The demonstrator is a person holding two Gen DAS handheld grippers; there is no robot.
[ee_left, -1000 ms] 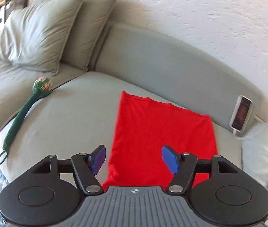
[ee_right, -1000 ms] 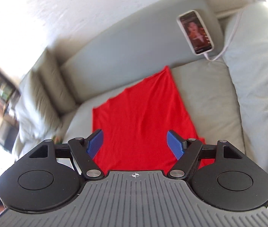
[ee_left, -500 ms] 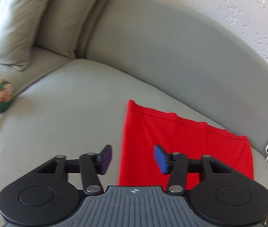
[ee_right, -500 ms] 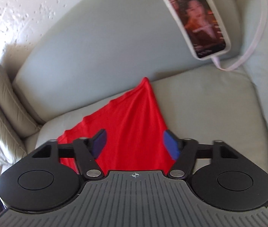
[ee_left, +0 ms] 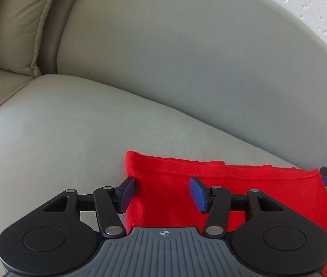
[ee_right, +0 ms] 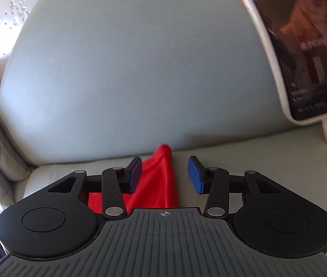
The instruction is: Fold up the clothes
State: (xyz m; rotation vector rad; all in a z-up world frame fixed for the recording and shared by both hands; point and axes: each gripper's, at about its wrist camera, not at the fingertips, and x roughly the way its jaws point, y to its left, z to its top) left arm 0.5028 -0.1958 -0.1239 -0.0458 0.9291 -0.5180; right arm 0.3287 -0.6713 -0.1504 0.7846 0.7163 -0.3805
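- Red garment (ee_left: 209,184) flat on sofa seat (ee_left: 59,138), lower centre-right of frame; far hem runs left–right.
- Left gripper (ee_left: 162,192): wide, empty, straddling far-left corner.
- Right gripper (ee_right: 165,176): wide, empty, far-right corner (ee_right: 163,152) between fingers.
- Both equally near.

My own rig hides the near part of the red cloth (ee_left: 244,184); the phone (ee_right: 302,46), blurred, runs off the frame's edge.
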